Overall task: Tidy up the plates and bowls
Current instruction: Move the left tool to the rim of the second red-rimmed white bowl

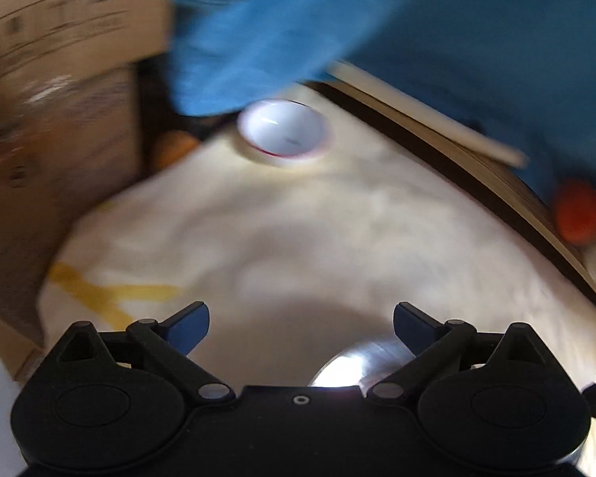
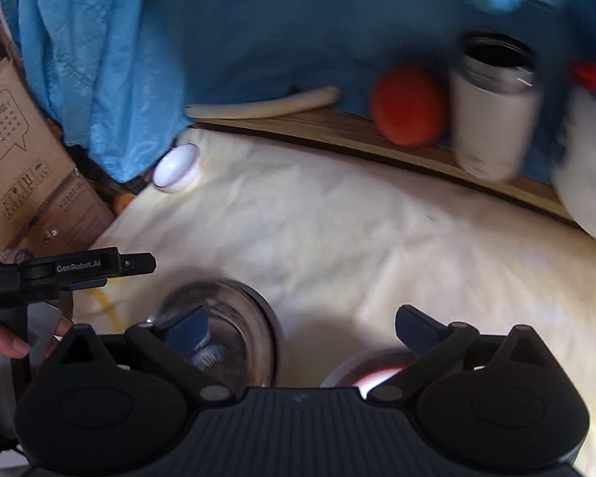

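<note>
Cream cloth carries dishes: white bowl at far left corner, steel dish at near edge. I see left gripper and right gripper spread wide, empty, presumably between picks.

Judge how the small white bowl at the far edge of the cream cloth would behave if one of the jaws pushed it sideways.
The small white bowl looks glossy and hard, so it probably feels slippery and could chip. It sits on the soft, wrinkled cream cloth, which would likely drag at its base, so it may tip rather than slide. It lies near the cloth's edge, so it might go off.
</note>
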